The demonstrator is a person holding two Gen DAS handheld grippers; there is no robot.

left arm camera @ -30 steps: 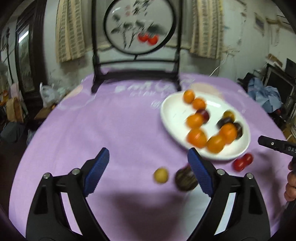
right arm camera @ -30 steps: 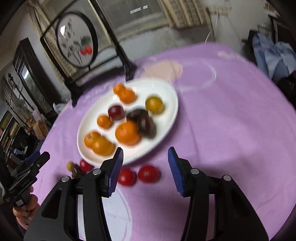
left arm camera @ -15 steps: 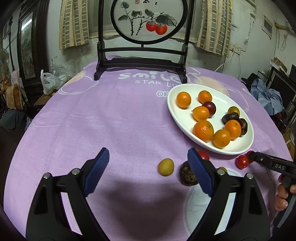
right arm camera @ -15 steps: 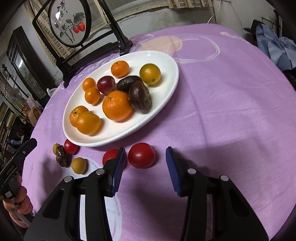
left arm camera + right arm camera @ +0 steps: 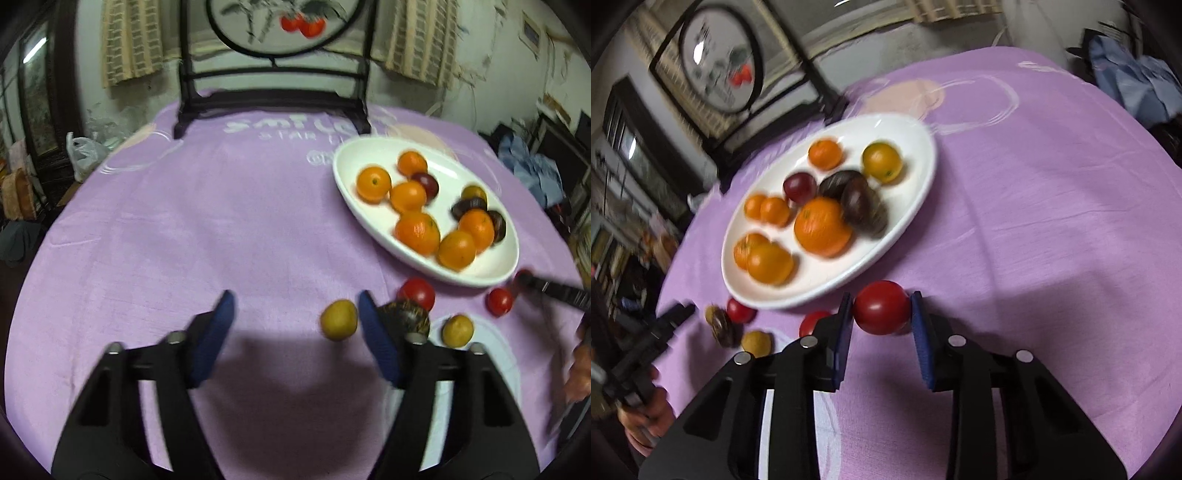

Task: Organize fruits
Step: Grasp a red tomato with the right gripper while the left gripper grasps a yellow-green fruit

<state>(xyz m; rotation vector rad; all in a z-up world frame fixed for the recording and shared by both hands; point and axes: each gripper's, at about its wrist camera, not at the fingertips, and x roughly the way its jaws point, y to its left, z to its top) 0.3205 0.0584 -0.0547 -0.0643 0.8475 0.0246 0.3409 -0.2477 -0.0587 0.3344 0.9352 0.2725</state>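
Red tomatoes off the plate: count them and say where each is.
3: one clamped in the right gripper, one left of it on the cloth, one below the plate rim. Others may be hidden.

A round table under a purple cloth (image 5: 184, 221) carries a dark-framed round painted screen (image 5: 273, 22). Behind hang beige checked curtains (image 5: 129, 40) on a stained white wall (image 5: 480, 74); dark cabinets (image 5: 635, 147) stand left

Yellow fruit (image 5: 338, 319) between blue pads (image 5: 213, 334)
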